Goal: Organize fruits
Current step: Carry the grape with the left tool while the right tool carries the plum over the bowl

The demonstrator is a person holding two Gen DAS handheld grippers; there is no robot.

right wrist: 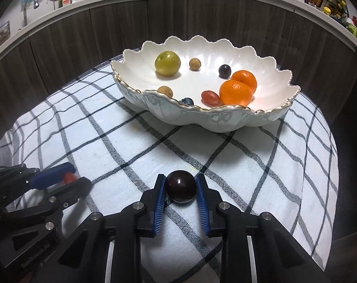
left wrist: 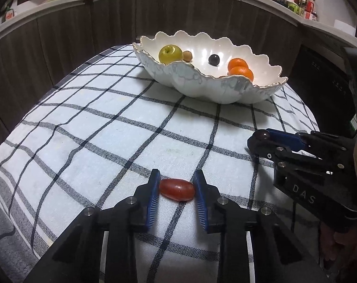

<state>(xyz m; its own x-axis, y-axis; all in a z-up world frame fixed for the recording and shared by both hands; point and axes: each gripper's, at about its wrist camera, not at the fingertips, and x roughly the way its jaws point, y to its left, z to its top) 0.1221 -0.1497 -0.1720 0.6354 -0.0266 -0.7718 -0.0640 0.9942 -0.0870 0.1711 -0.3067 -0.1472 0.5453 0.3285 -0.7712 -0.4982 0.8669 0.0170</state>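
Note:
A white scalloped bowl (right wrist: 225, 120) stands at the far side of the checked cloth; it also shows in the left wrist view (left wrist: 202, 87). It holds a green apple (right wrist: 167, 63), two oranges (right wrist: 236, 93), a dark grape (right wrist: 224, 70), a red oblong tomato (right wrist: 210, 97) and small brown fruits. My left gripper (left wrist: 176, 188) is shut on a red oblong tomato (left wrist: 176, 189) just above the cloth. My right gripper (right wrist: 181, 189) is shut on a dark round plum (right wrist: 181, 189). The right gripper shows in the left wrist view (left wrist: 258, 139), and the left gripper in the right wrist view (right wrist: 67, 179).
The checked cloth (left wrist: 96, 129) covers a small table with drop-offs on all sides. A dark wood-panelled counter wall (right wrist: 107, 28) curves behind the bowl. Bottles and jars (left wrist: 296, 2) stand on the counter top at the right.

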